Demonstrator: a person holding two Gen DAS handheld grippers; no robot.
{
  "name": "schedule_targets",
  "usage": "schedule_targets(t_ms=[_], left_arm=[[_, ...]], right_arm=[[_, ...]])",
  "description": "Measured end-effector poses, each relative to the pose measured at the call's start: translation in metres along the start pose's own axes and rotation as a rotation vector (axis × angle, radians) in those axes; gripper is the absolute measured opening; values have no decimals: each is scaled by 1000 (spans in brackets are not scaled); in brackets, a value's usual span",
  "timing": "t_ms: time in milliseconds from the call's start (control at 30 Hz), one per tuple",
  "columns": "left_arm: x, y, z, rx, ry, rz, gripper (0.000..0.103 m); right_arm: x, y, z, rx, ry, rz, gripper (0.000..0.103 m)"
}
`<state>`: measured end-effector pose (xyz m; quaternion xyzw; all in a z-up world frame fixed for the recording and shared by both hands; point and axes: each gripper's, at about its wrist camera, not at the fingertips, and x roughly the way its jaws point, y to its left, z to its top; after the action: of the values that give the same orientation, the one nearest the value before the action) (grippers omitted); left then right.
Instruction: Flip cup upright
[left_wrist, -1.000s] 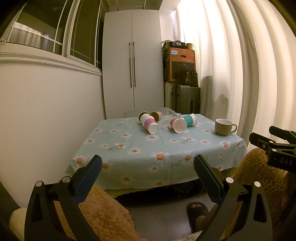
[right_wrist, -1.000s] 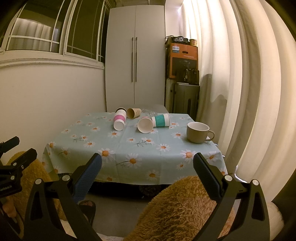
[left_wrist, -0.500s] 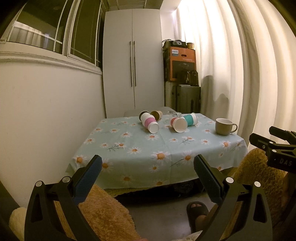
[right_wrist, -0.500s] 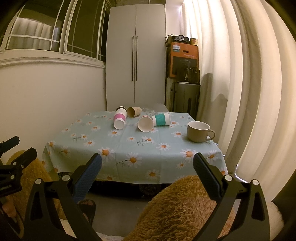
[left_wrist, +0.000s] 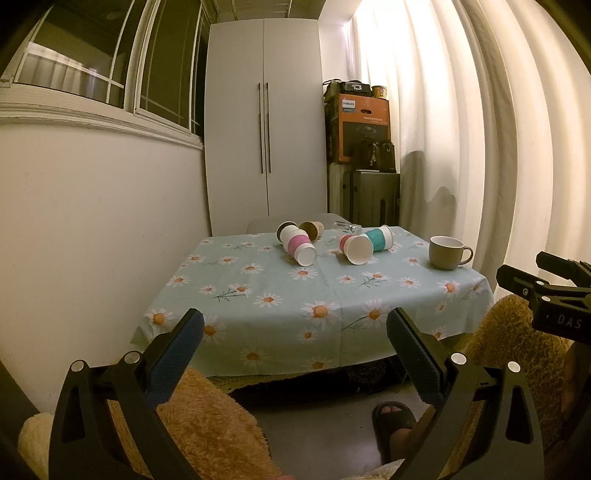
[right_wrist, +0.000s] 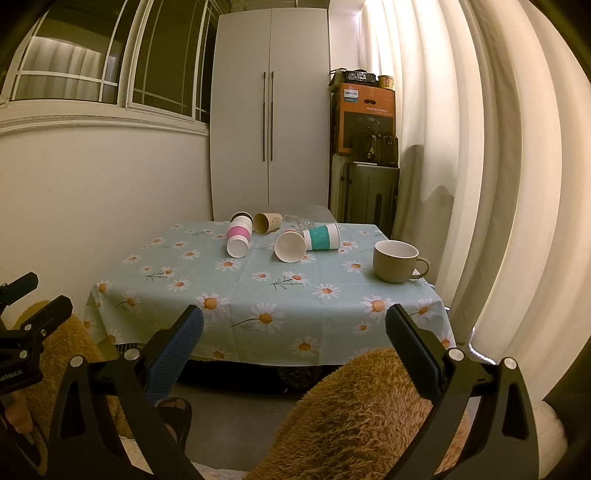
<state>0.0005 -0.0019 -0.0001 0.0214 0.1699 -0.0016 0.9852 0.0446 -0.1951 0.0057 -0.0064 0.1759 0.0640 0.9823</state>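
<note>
Left tool (left_wrist: 295, 332) and right tool (right_wrist: 294, 328): jaws apart, empty, level, short of the tabletop (right_wrist: 258, 295). Orange box (right_wrist: 365, 118) reads "PHILIPS".

A table (right_wrist: 332, 314) stands against the wall, covered by a pale blue daisy cloth (right_wrist: 258, 291) that hangs over its near edge. Toward the far side lie several cups on their sides: a pink-banded one (right_wrist: 238, 238), a brown one (right_wrist: 266, 222), a plain white one (right_wrist: 290, 246) and a teal-banded one (right_wrist: 322, 237). A mug (right_wrist: 397, 261) stands upright near the right edge.
</note>
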Motion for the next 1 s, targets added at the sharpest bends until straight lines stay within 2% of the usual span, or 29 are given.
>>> schedule_targets(t_ms=[1000], left_arm=[[2,0,-4,3,1,1,97]], right_arm=[[2,-1,0,1,9,-2,98]])
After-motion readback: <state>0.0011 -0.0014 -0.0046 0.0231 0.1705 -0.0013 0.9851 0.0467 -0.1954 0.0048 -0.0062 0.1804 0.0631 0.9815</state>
